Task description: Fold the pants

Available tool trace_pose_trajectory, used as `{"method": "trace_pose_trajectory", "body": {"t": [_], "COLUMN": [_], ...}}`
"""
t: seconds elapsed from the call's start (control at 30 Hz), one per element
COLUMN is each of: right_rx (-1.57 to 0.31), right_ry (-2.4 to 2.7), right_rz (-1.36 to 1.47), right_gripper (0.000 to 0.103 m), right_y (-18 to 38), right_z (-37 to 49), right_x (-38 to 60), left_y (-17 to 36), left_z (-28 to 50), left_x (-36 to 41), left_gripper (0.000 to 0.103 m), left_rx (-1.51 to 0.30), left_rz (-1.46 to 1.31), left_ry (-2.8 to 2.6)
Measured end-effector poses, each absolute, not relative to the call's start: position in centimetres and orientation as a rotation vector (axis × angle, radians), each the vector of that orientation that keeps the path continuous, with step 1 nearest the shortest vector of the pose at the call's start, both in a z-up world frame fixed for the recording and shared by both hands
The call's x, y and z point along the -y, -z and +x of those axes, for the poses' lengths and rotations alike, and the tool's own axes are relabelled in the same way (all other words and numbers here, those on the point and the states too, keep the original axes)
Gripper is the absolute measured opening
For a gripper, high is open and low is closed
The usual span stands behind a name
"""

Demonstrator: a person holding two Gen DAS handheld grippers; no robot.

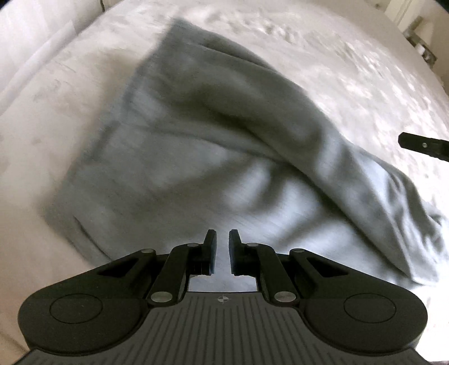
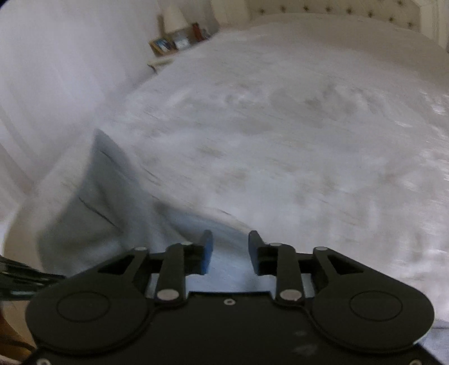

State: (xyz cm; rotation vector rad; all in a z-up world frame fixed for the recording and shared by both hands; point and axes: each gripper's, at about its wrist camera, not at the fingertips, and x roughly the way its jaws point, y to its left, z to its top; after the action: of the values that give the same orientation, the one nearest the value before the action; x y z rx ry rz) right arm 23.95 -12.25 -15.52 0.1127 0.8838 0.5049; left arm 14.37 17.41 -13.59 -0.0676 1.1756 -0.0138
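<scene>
Grey pants (image 1: pixel 179 146) lie rumpled on a white bed (image 1: pixel 336 56), with a thick raised fold running from the far left down to the right. My left gripper (image 1: pixel 223 238) hovers over their near edge, its jaws a narrow gap apart with nothing between them. The tip of the right gripper (image 1: pixel 421 146) shows at the right edge of the left wrist view. In the right wrist view the pants (image 2: pixel 92 202) lie at the lower left. My right gripper (image 2: pixel 230 241) is open and empty above their edge. Both views are blurred by motion.
The white bedspread (image 2: pixel 280 126) stretches far ahead to a tufted headboard (image 2: pixel 336 11). A bedside shelf with a lamp and small items (image 2: pixel 176 36) stands at the far left. A white curtain or wall (image 2: pixel 56 70) runs along the left.
</scene>
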Motion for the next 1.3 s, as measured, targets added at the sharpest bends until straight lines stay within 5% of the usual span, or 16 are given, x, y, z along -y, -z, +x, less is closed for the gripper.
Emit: {"method": "trace_pose_trajectory", "body": {"t": [0.4,0.87,0.9,0.97,1.17,1.3], "right_rx": [-0.902,-1.030,-1.035,-1.013,-0.851,-0.862], "right_ry": [-0.588,-0.685,-0.705,-0.747,-0.887,-0.972], "right_rz": [0.019,-0.041,-0.036,-0.030,-0.171,-0.284], "right_gripper": [0.040,0.044,0.040,0.010,0.010,0.010], "right_y": [14.5,17.4,17.4,16.3,10.5,11.8], "right_z": [28.1,33.1,33.0,31.6,22.1,15.2], "right_x": [-4.2,-8.4,-8.6,-8.5,-9.8,-11.9], "left_y": [16.2,20.2,20.2,20.0,18.1,16.9], "left_z": [24.5,26.1,26.0,26.2,24.1,22.0], "left_x": [-25.5,-28.2,-28.4,-29.2,-33.4,-37.2], "left_gripper": [0.010,0.010,0.010,0.009,0.010,0.010], "left_rx": [-1.185,-1.240,-1.239,-1.233,-1.191,-1.162], "left_rz": [-0.073,-0.099,-0.106,-0.136,-0.216,-0.264], "left_ry": [0.035,0.091,0.090,0.083,-0.040,-0.158]}}
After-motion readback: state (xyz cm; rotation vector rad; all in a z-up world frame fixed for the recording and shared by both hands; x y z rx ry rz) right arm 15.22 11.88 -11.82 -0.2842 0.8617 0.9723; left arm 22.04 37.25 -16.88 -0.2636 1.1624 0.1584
